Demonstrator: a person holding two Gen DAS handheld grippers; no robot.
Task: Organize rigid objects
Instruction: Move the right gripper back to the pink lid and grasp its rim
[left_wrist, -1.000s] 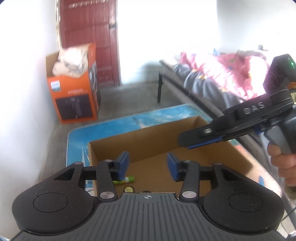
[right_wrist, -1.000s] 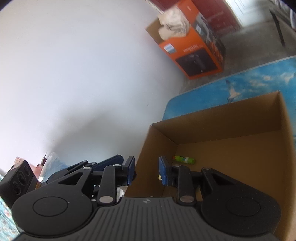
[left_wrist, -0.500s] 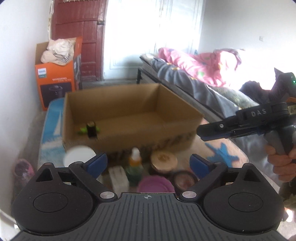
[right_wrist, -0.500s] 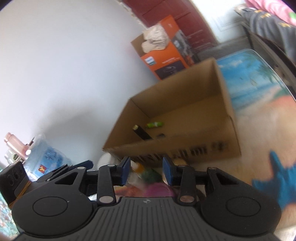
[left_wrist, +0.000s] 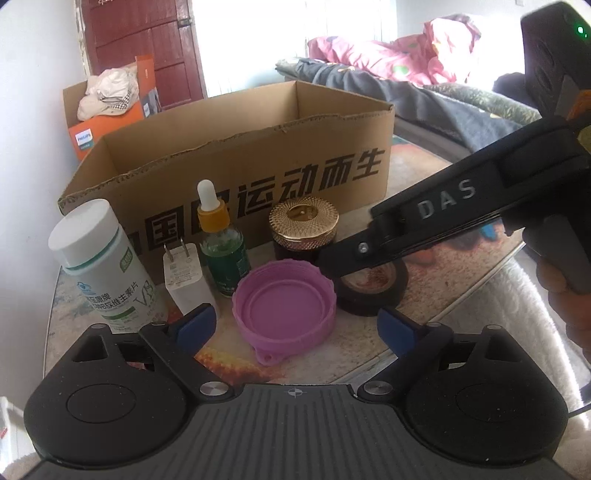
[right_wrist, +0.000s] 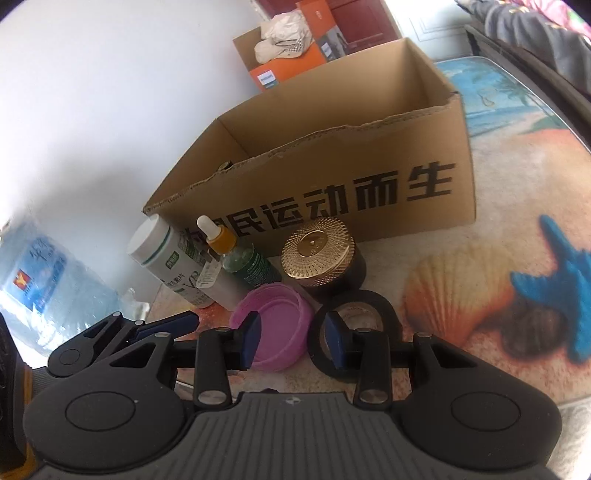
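Observation:
In front of a cardboard box stand a white bottle, a white plug, a green dropper bottle and a gold-lidded jar. Nearer lie a purple lid and a black tape roll. My left gripper is wide open just short of the purple lid, its jaws closing, pads touching nothing. My right gripper is partly open, low over the gap between the purple lid and the tape roll, gripping nothing.
The table has a beach-print cover. An orange box with cloth stands behind, by a red door. A bed with a pink blanket is at the right. A blue water jug sits at the left. A hand holds the right gripper.
Both grippers came down from above the box's inside to the row of objects in front of it. The left jaws spread wide; the right jaws opened a little.

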